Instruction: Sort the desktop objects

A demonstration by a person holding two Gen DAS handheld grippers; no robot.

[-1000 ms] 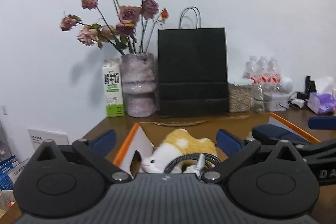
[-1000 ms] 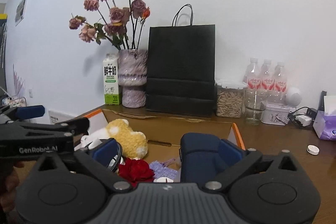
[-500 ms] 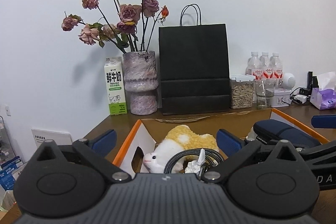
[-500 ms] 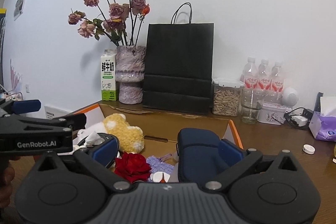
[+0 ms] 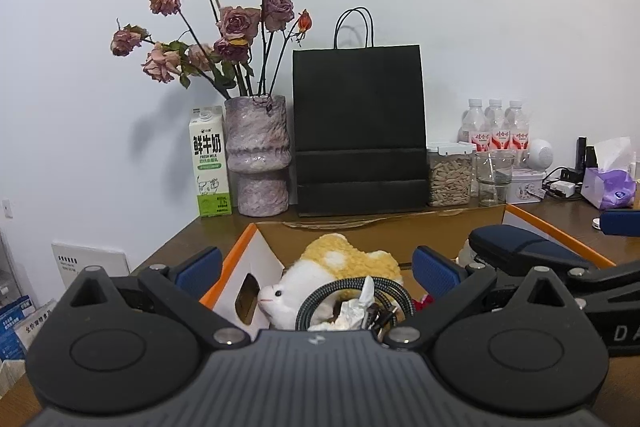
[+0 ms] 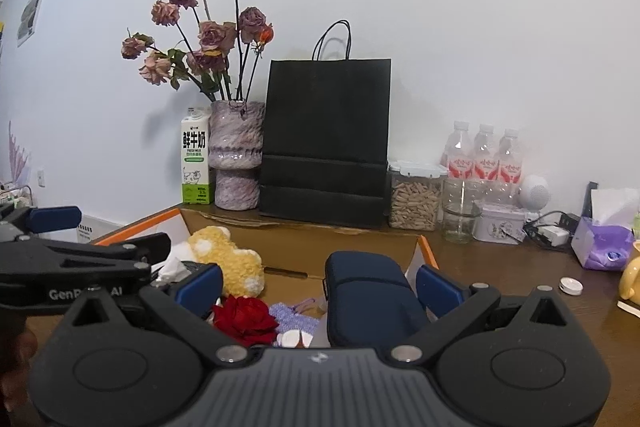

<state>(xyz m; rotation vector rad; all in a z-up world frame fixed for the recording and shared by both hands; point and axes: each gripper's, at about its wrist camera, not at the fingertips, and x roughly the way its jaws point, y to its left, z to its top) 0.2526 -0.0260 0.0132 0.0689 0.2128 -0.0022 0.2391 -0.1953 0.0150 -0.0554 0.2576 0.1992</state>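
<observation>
Left tongs point(image 5: 316, 263) spread wide, nothing between the blue pads, hanging over the left end of the open cardboard box point(image 5: 448, 223). Right tongs point(image 6: 318, 281) also wide open over the box's right half; a dark blue case point(image 6: 368, 291) sits between its pads, but I can't tell whether either pad touches it, so no confirmed grip. In the box, nearest the left tongs: a coiled braided cable point(image 5: 320, 297) with a crumpled white tissue point(image 5: 352, 311) in its loop, lying against a white and yellow plush toy point(image 5: 340, 263) at the box's left wall. From the right wrist view, a red rose point(image 6: 244, 315) lies near the box's front, a purple knitted item point(image 6: 290, 319) just right of it, the blue case further right, plush toy behind the rose. Right of the box on the desk point(image 6: 500, 263): a small white round cap point(image 6: 571, 285), a purple tissue pack point(image 6: 600, 247), part of a yellow object point(image 6: 630, 277) at the frame edge. Behind the box along the wall, left to right: milk carton point(image 5: 210, 163), vase point(image 5: 258, 155) with dried roses point(image 5: 236, 23), black paper bag point(image 5: 360, 131), jar of seeds point(image 5: 448, 175), empty glass point(image 5: 492, 177), three water bottles point(image 5: 496, 127), a white tin point(image 6: 500, 225), chargers and cables point(image 6: 552, 231).
</observation>
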